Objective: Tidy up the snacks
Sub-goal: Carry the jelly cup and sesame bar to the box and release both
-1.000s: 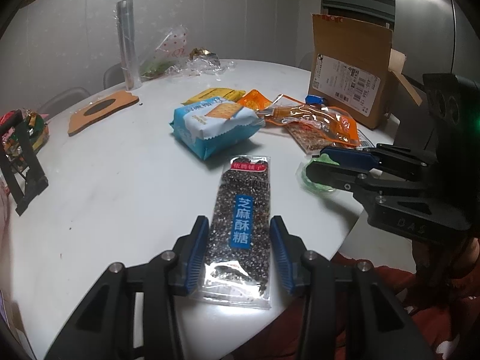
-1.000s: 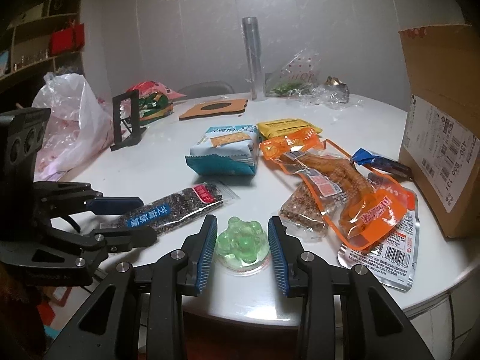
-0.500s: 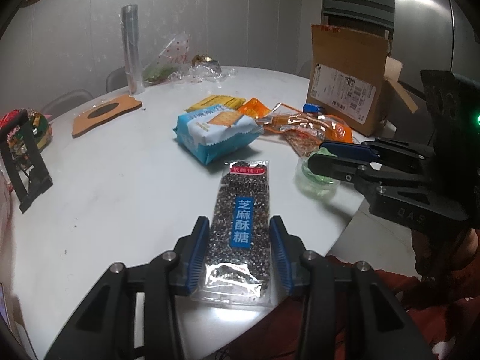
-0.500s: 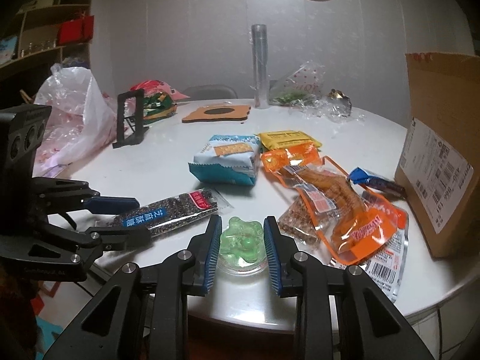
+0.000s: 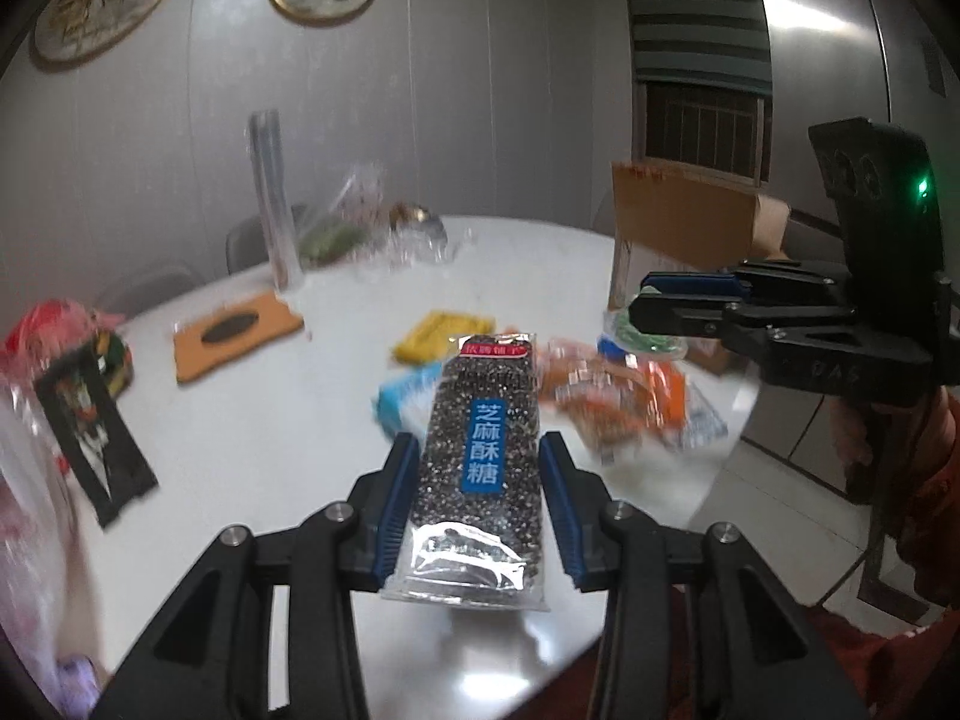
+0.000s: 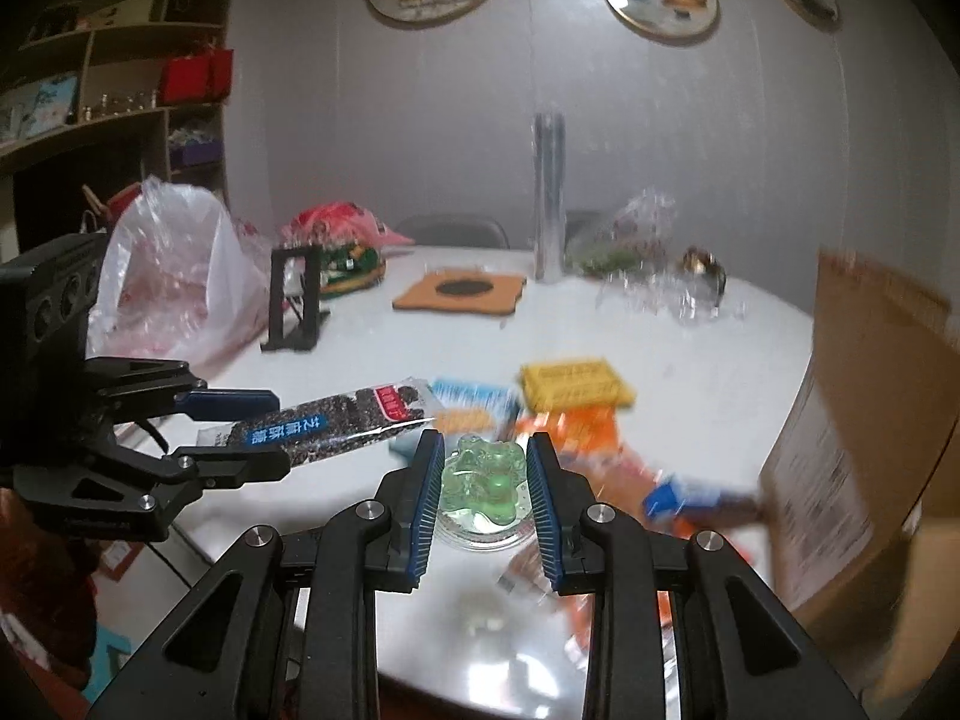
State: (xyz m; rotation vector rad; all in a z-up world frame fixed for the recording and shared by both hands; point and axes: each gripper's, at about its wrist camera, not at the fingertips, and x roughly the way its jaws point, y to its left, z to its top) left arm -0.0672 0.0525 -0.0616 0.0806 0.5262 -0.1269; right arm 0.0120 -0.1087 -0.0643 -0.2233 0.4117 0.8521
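Note:
A long clear pack of black sesame candy (image 5: 480, 420) with a blue label hangs above the white round table (image 5: 258, 420), my left gripper (image 5: 478, 468) shut on its sides near the lower end. In the right wrist view the same pack (image 6: 336, 420) sticks out level from the left gripper (image 6: 240, 432). A small clear cup of green jelly (image 6: 483, 480) sits between the blue pads of my right gripper (image 6: 483, 456), which is shut on it and holds it above the table's near edge. The left wrist view shows the right gripper (image 5: 654, 297) at the right, with the green cup (image 5: 636, 336) under its fingers.
A blue cracker bag (image 6: 474, 399), a yellow pack (image 6: 576, 381) and orange packets (image 5: 612, 390) lie mid-table. An open cardboard box (image 6: 870, 420) stands at the right edge. A pink plastic bag (image 6: 168, 276), a black stand (image 6: 297, 306), a cork mat (image 6: 459, 291) and a clear tube (image 6: 549, 198) are farther back.
Both grippers have risen, lifting the sesame pack and the green jelly cup off the table. The table and the other snacks now sit lower and blurred in both views.

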